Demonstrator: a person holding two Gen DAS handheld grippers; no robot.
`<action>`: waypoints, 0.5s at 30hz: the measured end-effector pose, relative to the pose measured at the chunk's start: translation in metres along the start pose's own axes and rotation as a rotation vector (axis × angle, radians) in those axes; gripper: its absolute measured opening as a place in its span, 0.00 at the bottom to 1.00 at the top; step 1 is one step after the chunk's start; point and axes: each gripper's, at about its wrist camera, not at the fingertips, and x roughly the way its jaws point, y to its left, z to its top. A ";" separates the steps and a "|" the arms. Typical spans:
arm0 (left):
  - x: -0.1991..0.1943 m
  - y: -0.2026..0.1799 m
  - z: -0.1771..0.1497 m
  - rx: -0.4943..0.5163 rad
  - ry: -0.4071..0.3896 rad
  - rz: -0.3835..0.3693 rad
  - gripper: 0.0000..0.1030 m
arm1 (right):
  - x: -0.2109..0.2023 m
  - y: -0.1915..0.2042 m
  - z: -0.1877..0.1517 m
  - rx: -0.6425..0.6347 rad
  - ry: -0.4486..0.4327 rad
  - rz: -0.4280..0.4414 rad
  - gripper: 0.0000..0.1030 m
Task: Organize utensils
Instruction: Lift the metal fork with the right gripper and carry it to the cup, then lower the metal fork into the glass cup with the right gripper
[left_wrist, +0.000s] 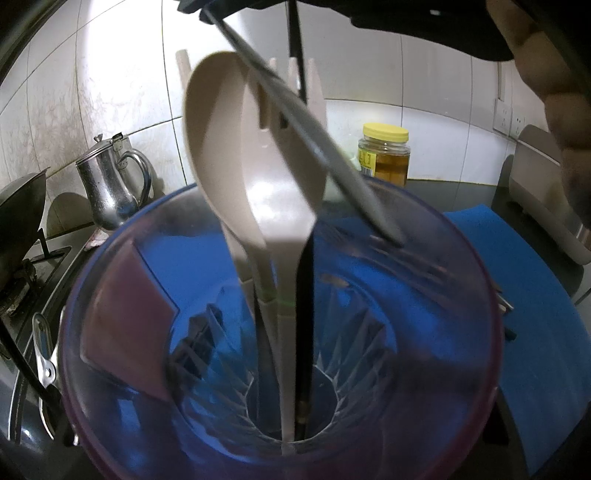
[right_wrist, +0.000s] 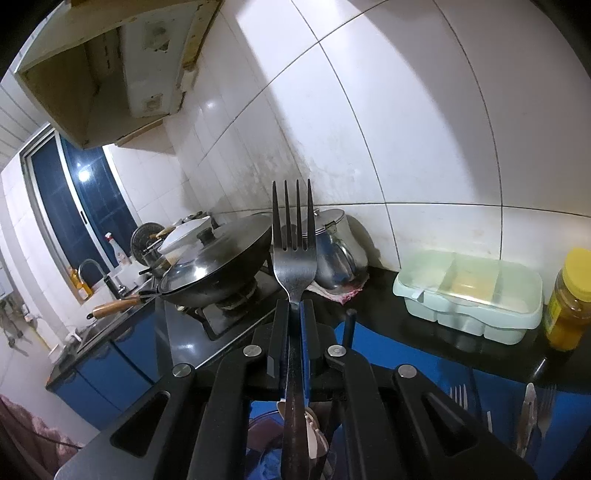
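In the left wrist view a clear purple-rimmed cup (left_wrist: 110, 332) fills the frame; it holds a beige spoon (left_wrist: 218, 147), a beige spork (left_wrist: 291, 177) and a black chopstick (left_wrist: 306, 314). A metal fork handle (left_wrist: 332, 162) slants down over the cup's rim from the right gripper above. The left gripper's fingers are out of view. In the right wrist view my right gripper (right_wrist: 294, 317) is shut on the metal fork (right_wrist: 294, 254), tines up, above the cup (right_wrist: 266, 428). Several utensils (right_wrist: 528, 417) lie on the blue mat (right_wrist: 461, 376).
A steel kettle (left_wrist: 109, 184), a wok with lid (right_wrist: 218, 266) on the stove, a yellow-lidded jar (left_wrist: 384, 153), a pale green compartment box (right_wrist: 469, 291), a grey rack (left_wrist: 535, 192) and metal tongs (left_wrist: 44, 354) stand around. Tiled wall behind.
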 end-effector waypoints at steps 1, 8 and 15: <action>0.000 0.000 0.000 0.000 0.000 0.000 0.82 | 0.000 0.001 0.000 -0.010 -0.009 0.001 0.07; -0.001 -0.002 -0.001 0.001 0.000 0.001 0.82 | 0.002 0.000 0.003 -0.018 -0.036 0.018 0.07; 0.000 -0.001 -0.001 0.001 0.003 -0.001 0.82 | -0.002 0.001 -0.015 -0.063 0.023 0.009 0.07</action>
